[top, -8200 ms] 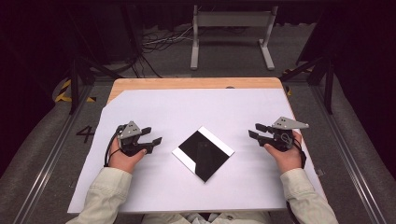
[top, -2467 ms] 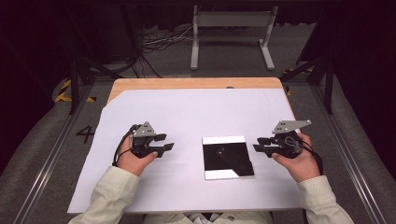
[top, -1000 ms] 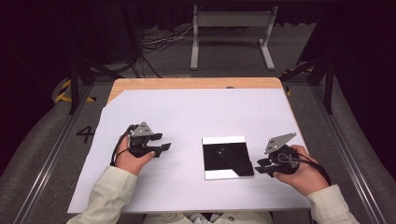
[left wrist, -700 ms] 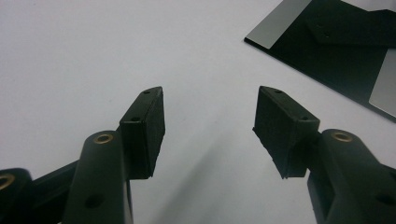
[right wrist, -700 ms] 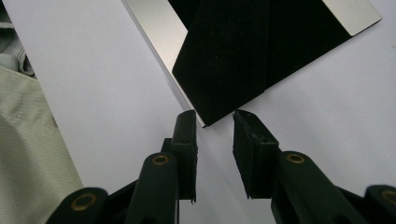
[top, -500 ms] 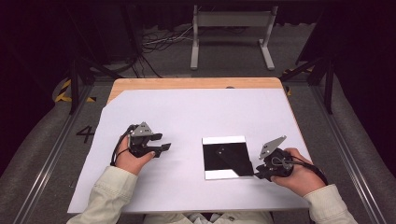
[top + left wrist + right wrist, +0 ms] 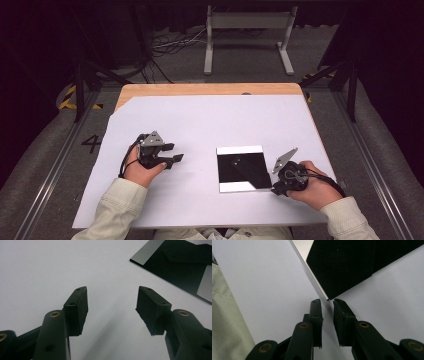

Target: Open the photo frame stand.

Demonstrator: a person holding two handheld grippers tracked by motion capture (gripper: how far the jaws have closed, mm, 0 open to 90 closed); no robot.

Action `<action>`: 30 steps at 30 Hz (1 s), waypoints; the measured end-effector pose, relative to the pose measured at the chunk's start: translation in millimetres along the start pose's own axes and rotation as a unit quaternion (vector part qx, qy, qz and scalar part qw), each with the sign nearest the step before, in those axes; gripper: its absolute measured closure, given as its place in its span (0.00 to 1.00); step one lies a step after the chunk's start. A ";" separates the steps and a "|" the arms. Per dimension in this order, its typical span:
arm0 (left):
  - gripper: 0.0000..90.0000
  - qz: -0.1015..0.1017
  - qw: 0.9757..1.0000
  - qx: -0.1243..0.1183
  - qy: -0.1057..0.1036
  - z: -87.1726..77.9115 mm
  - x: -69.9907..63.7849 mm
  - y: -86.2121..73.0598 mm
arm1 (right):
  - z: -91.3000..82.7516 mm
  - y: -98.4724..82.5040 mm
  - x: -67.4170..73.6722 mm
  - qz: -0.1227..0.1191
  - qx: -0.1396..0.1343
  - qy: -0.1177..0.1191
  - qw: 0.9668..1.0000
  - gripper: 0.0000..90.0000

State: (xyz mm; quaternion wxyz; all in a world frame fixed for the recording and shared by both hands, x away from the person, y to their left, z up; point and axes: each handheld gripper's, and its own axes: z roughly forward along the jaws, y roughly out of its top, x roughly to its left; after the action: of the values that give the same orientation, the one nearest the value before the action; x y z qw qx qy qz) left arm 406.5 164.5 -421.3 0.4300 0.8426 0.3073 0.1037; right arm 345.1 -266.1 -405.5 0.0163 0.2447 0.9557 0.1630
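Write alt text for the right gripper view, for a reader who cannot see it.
The right gripper points its two black jaws, a narrow gap between them, at the near corner of a flat black square sheet with a pale edge strip, lying on a white table cover. A pale sleeve shows at left.

wooden table point(image 7: 200, 89), white sheet point(image 7: 210, 125), black panel point(image 7: 242, 167)

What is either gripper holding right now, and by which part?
Nothing. The right gripper has its narrowed jaws just short of the flat black square sheet's corner; the left gripper is open.
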 end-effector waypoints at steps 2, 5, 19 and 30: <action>0.48 0.000 1.000 0.000 0.000 0.3 -0.1 0.0 | 1.6 0.8 -0.1 -0.001 0.004 -0.002 1.000 0.87; 0.48 0.001 1.000 0.001 0.000 0.6 0.0 -0.2 | 3.0 2.6 0.4 -0.004 0.006 -0.004 1.000 0.90; 0.48 0.001 1.000 0.002 0.000 2.2 0.1 -0.6 | -3.2 4.4 1.8 -0.010 -0.011 0.002 1.000 0.98; 0.47 0.002 1.000 0.002 -0.002 2.1 -0.6 -0.5 | -20.6 5.1 5.8 -0.010 -0.055 0.004 0.998 1.00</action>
State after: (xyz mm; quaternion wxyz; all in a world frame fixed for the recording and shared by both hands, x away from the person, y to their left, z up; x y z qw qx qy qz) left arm 406.7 163.0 -422.9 0.4286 0.8442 0.3051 0.1022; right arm 340.1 -265.4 -384.1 0.0275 0.2331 0.9477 0.2164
